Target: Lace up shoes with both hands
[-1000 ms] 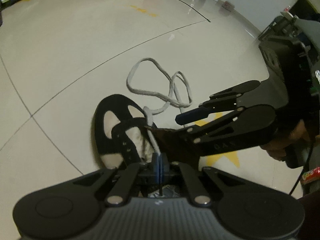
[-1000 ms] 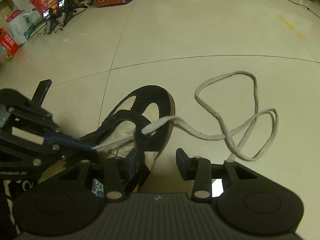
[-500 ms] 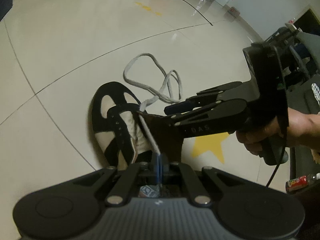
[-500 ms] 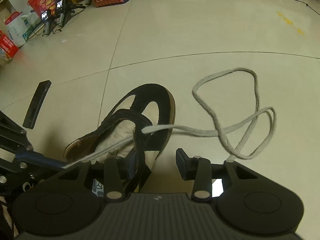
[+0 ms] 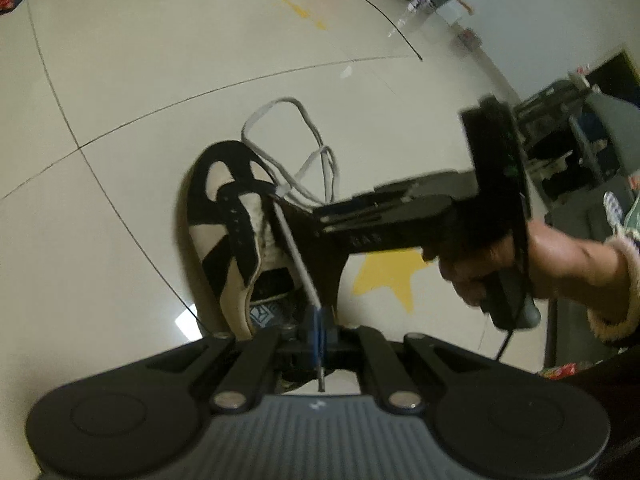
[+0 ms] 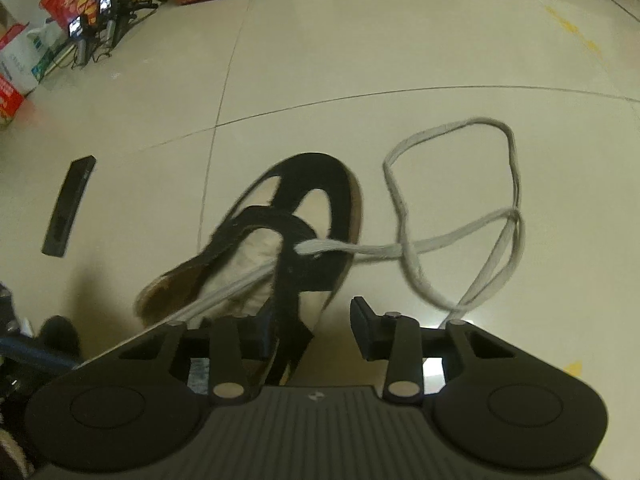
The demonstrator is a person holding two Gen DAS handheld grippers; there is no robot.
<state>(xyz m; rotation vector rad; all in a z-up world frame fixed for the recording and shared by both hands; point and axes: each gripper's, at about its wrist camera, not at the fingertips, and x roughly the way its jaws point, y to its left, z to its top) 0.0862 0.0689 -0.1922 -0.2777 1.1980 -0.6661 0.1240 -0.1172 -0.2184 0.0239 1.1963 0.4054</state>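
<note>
Left tongs [image 5: 317,320], left wrist view: clamping together on the flat grey lace [image 5: 294,252] close to its tip, holding it taut from an eyelet of the black-and-cream shoe [image 5: 216,240] lying on the floor [image 5: 120,80]. Right wrist view: closing right tongs [image 6: 312,332] around the black eyelet flap [image 6: 286,292], pads not yet squeezing. Probably handling light and limp, so gripping best near the stiffer tip.

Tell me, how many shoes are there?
1. The shoe lies on the floor just ahead of both grippers, with a lace through it. Others may be out of view.
</note>
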